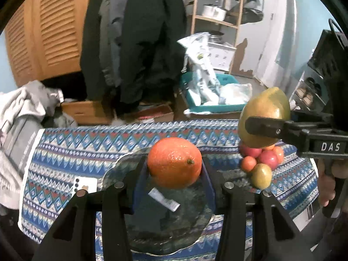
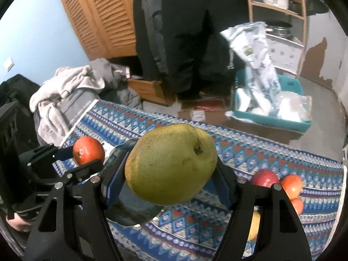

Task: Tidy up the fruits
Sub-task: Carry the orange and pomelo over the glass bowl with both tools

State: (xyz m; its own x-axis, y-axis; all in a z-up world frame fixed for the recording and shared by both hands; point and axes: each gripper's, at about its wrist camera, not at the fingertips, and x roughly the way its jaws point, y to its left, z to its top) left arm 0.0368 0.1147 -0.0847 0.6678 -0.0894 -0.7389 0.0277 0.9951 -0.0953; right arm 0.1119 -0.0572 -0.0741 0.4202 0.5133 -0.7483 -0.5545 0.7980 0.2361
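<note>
My left gripper (image 1: pixel 174 169) is shut on an orange (image 1: pixel 174 163) and holds it above a dark glass plate (image 1: pixel 165 228) on the patterned blue cloth (image 1: pixel 65 152). My right gripper (image 2: pixel 171 171) is shut on a green-yellow pear (image 2: pixel 171 165), held in the air over the cloth just right of the plate (image 2: pixel 130 215). In the left wrist view the pear (image 1: pixel 264 106) hangs above a pile of small red, orange and green fruits (image 1: pixel 261 161). The right wrist view shows the orange (image 2: pixel 88 153) to the left, in the left gripper (image 2: pixel 87 159).
A white slip (image 1: pixel 164 199) lies on the plate and a white phone (image 1: pixel 86 186) on the cloth beside it. More fruits (image 2: pixel 289 184) sit at the cloth's right end. Beyond the table are a heap of clothes (image 2: pixel 65 87), cardboard boxes (image 2: pixel 148 89) and a teal bin (image 2: pixel 271 117).
</note>
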